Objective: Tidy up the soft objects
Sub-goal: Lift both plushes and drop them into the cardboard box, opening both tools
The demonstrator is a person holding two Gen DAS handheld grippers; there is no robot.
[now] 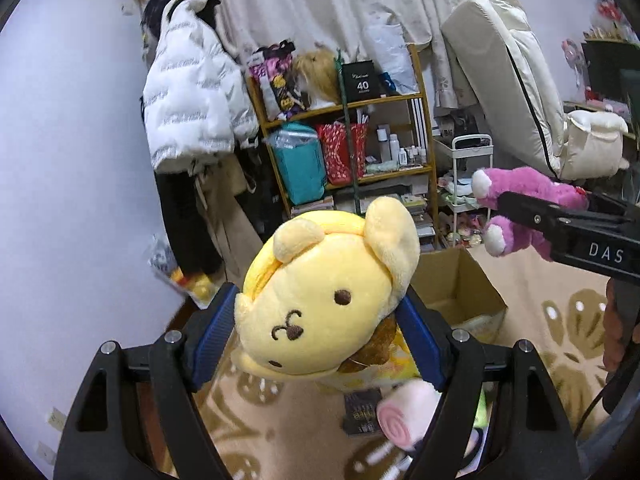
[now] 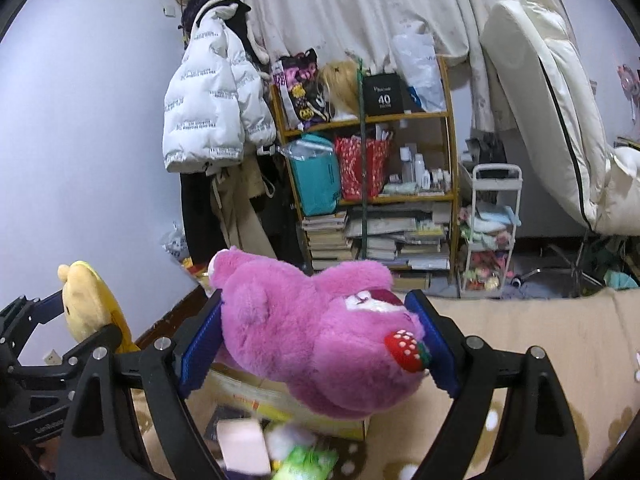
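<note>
My left gripper (image 1: 316, 332) is shut on a yellow dog plush (image 1: 320, 300), holding it up above the floor. My right gripper (image 2: 318, 340) is shut on a pink bear plush (image 2: 320, 332) with a strawberry patch, also lifted. In the left wrist view the pink bear (image 1: 520, 200) hangs at the right in the right gripper, above an open cardboard box (image 1: 460, 292). In the right wrist view the yellow plush (image 2: 88, 308) shows at the left in the left gripper. The box (image 2: 280, 400) lies under the pink bear.
A pink swirl roll plush (image 1: 404, 416) and a dark booklet (image 1: 360, 416) lie on the beige patterned rug (image 1: 560, 340). A green packet (image 2: 308, 460) lies by the box. A cluttered wooden shelf (image 2: 368, 160), a white cart (image 2: 492, 232), hanging coats (image 2: 212, 108) and a leaning mattress (image 2: 552, 100) stand behind.
</note>
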